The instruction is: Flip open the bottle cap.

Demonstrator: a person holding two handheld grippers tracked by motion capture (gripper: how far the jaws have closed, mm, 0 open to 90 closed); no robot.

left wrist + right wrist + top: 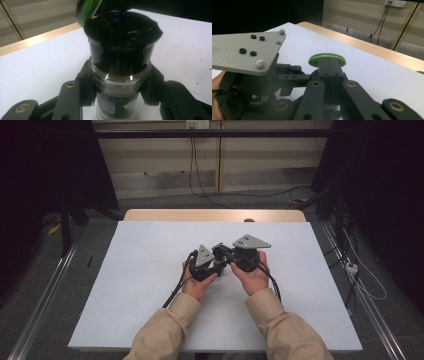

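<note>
Your left gripper (pixel 216 261) sits just left of your right gripper (pixel 231 256), the two nearly touching at the tips. Your left hand (pixel 196 280) wraps its gripper from below, palm up, sleeve running back toward you. Your right hand (pixel 252 276) cups its gripper the same way, just right of the left gripper. The left jaws are clamped on a spice jar (pixel 119 75), pads on its neck. The right jaws are pressed fully together, pinching a green-rimmed lid (pixel 327 59) edge-on, above the left gripper.

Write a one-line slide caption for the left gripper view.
Left gripper clamps a glass spice jar with a black cap over the white table.
</note>
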